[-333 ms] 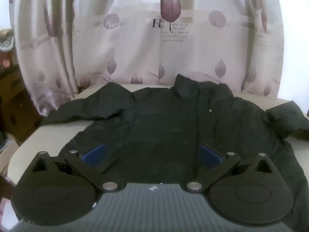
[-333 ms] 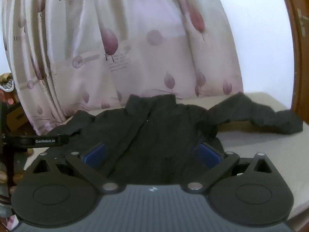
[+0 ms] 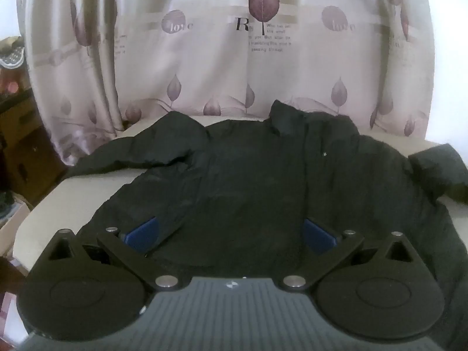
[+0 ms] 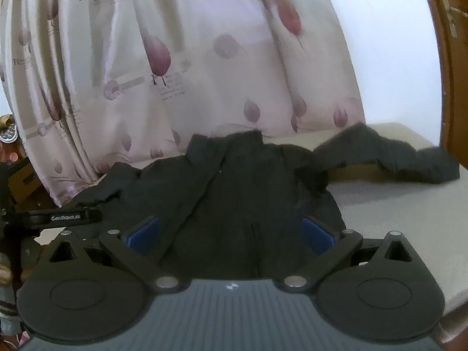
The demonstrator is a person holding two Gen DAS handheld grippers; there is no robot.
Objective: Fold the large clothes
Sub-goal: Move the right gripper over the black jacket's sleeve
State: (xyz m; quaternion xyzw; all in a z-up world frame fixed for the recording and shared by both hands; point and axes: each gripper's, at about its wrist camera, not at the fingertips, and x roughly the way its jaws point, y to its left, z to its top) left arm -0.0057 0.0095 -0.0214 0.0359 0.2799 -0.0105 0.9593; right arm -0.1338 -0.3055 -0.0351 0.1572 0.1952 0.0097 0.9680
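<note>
Left wrist view: the left gripper point(image 3: 231, 235) hangs with its blue pads spread wide and nothing between them, above the near hem of a dark jacket point(image 3: 257, 181). The jacket lies flat and open on a beige table point(image 3: 73, 201), collar toward the leaf-print curtain point(image 3: 204, 58), both sleeves stretched out sideways

Right wrist view: the right gripper point(image 4: 231, 234) is likewise wide open and empty over the jacket's point(image 4: 242, 193) lower front; one sleeve point(image 4: 389, 161) trails far across the table. No fold looks made yet, so the whole job seems left
</note>
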